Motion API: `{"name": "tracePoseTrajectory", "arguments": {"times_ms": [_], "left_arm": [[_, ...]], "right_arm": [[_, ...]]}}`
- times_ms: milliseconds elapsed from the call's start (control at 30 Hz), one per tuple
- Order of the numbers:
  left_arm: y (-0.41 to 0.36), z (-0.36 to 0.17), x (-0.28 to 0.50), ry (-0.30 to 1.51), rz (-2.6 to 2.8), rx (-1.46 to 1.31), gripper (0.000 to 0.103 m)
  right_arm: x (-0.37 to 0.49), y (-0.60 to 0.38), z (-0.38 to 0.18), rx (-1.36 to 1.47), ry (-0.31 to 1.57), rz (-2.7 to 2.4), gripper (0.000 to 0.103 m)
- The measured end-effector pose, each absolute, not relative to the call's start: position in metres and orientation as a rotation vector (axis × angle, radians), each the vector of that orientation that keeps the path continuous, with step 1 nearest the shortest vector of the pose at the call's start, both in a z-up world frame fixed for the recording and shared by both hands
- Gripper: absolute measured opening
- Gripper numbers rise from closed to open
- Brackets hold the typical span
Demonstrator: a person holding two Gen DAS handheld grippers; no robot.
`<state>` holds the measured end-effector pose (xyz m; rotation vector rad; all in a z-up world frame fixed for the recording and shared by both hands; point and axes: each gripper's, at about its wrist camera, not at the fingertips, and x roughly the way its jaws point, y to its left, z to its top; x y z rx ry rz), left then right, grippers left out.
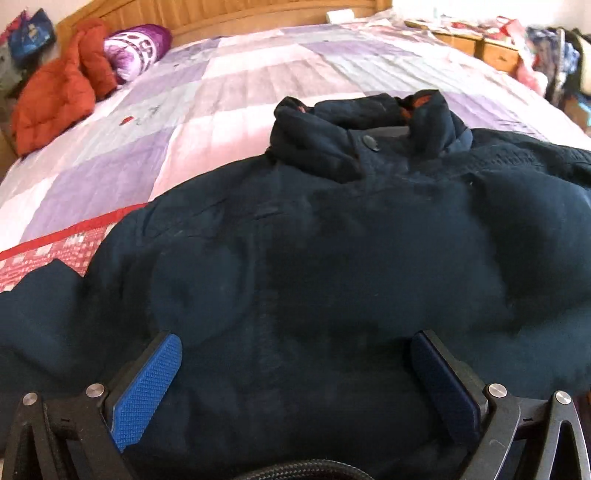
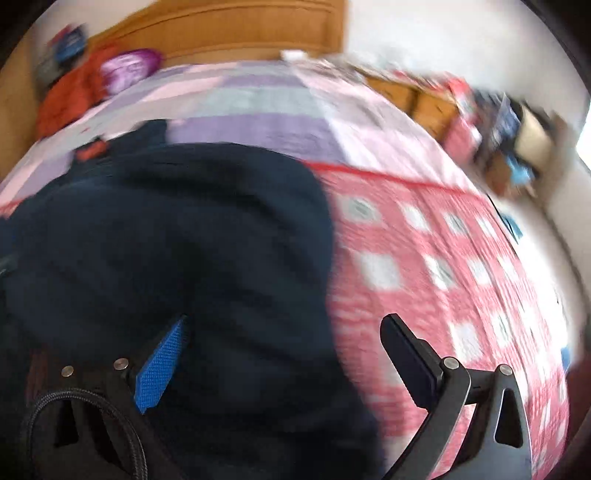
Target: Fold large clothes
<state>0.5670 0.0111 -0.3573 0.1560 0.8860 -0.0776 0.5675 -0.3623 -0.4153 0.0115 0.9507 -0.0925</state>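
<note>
A large dark navy coat (image 1: 314, 251) lies spread on the bed, its collar and a round button (image 1: 370, 142) at the far end. My left gripper (image 1: 295, 347) hangs open just over the coat's near part, blue pads (image 1: 146, 391) wide apart with nothing between them. In the blurred right wrist view the same coat (image 2: 166, 240) fills the left half, and its right edge runs between the fingers of my right gripper (image 2: 284, 332), which stands open over the coat's edge and the red checked cover.
The bed carries a purple and pink patchwork quilt (image 1: 229, 96) and a red checked cover (image 2: 443, 280). An orange padded jacket (image 1: 62, 85) and a purple rolled blanket (image 1: 138, 46) lie by the wooden headboard (image 1: 236, 14). A cluttered wooden bedside cabinet (image 1: 491, 48) stands at the right.
</note>
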Motion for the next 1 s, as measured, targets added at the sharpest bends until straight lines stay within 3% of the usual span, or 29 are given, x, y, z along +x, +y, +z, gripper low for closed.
{"name": "tracePoseTrajectory", "arguments": {"times_ms": [267,567,700,1000], "left_arm": [[0.024,-0.376,0.576,0.917,-0.064,0.095,0.103],[0.073,-0.337,0.557,0.848,0.018,-0.133,0.102],[0.095,-0.379,0.581,1.024,0.118,-0.102,0.103],[0.101,-0.360,0.577,0.964,0.139,-0.170,0.103]], "right_arm": [[0.566,-0.369,-0.432,0.015,0.958,-0.090,0.103],[0.557,-0.366,-0.421,-0.004,0.960,-0.111,0.103],[0.557,-0.362,-0.422,-0.015,0.960,-0.119,0.103],[0.556,-0.357,-0.414,-0.046,0.965,-0.135,0.103]]}}
